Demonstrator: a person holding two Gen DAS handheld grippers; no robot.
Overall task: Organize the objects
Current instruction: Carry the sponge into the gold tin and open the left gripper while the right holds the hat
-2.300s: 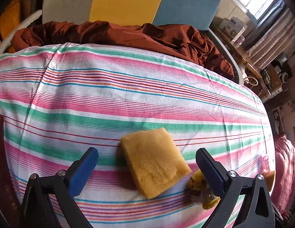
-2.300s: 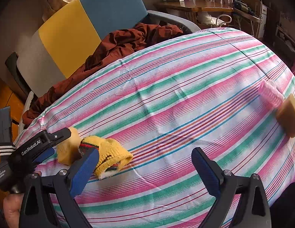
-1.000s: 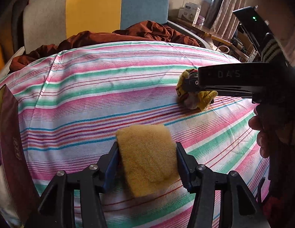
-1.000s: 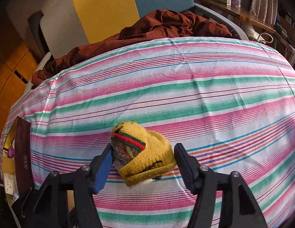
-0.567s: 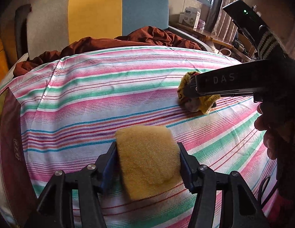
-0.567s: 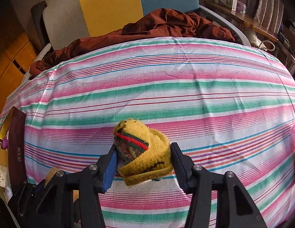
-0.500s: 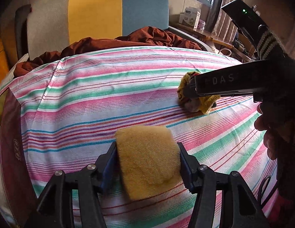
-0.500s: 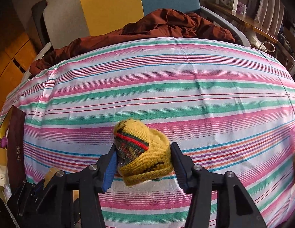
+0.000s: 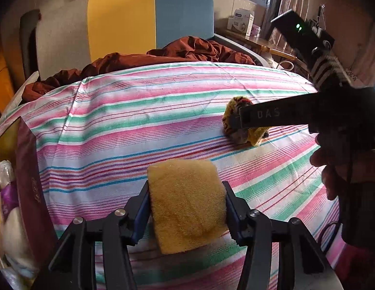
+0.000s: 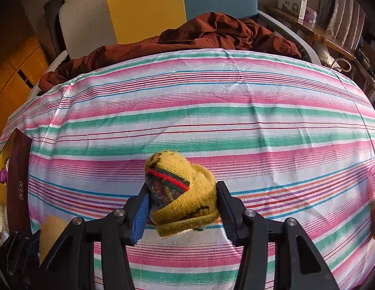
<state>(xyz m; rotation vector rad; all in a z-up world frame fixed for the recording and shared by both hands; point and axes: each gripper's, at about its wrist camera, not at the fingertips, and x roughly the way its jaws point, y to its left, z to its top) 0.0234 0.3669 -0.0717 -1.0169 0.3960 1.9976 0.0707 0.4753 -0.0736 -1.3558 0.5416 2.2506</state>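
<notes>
Item one: our left gripper [image 9: 186, 209], fingers just narrowed onto a yellow-orange rectangular foam sponge [image 9: 186, 201], both pads pressing its sides. The sponge sits low over the pink, green and white striped cloth [image 9: 139, 120]; we cannot tell whether it is clear of it.

Item two: our right gripper [image 10: 181, 204], fingers drawn in and holding a small yellow knitted cap with a red and green band [image 10: 180, 188] between them.

Item three: a dark maroon cardboard box [image 9: 30, 193] at the left edge, soft pale things inside.

Item four: a pink ribbed plastic roller [image 10: 374, 181] at the right edge, untouched.

Step in hand, as we judge it: both pieces gripped, ready to be lifted. The next move likely calls for carrying each to the box, keeping the soft sponge pinched firmly enough not to slip.
</notes>
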